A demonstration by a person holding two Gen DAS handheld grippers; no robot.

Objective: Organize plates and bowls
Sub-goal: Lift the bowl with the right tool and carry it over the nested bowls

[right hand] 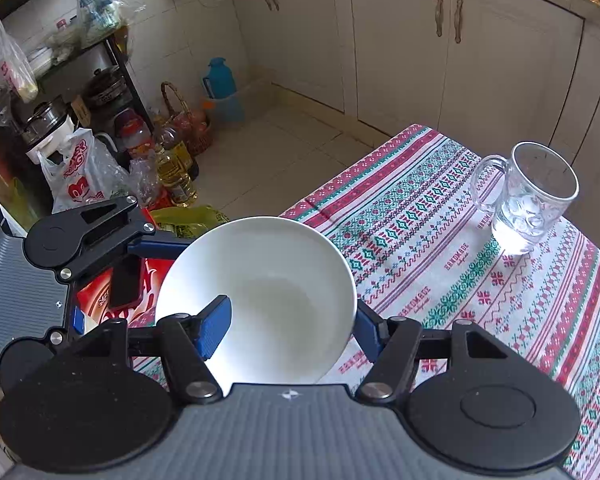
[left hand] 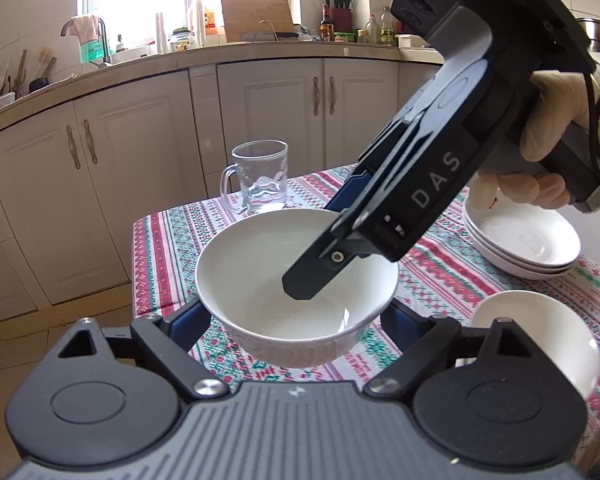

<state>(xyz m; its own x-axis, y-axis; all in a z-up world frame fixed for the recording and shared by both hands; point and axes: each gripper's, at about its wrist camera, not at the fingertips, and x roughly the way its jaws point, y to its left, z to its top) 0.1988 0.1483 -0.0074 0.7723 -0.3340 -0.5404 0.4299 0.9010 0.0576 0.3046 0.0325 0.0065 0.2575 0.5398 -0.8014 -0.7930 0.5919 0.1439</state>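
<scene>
Tongs: left tongs (left hand: 292, 320) part open, one blue pad on each side of the white bowl (left hand: 296, 280), both pads against its outer wall low down.
Second grip: right tongs (right hand: 290, 330) drawn in about as far as they go, clamped on the same bowl, one finger inside the basin, the other outside the rim.
Hand: a gloved hand (left hand: 552, 120) holds the right tool's grip, upper right in the left wrist view.
Bowl position: empty, upright, between both tools. It appears clear of the cloth, though the gap beneath is hard to judge.
Desk edge: from the right wrist view the bowl's outline straddles the left edge of the desk (right hand: 440, 220), part over the patterned cloth, part over a red packet (right hand: 100, 300) below.
Room, far side: glass mug (left hand: 260, 178) stands upright beyond the bowl, near the far desk corner and apart from the bowl.
Room, right side: stack of plates (left hand: 524, 240) sits well apart from the bowl. A small bowl (left hand: 536, 340) lies nearer, just beside the left tongs' right finger.
Off the desk: bare floor (right hand: 280, 148) runs to the cabinets (right hand: 400, 40).
Floor clutter: oil bottles (right hand: 176, 172), a basket (right hand: 188, 120) and bags crowd the floor on the left.
</scene>
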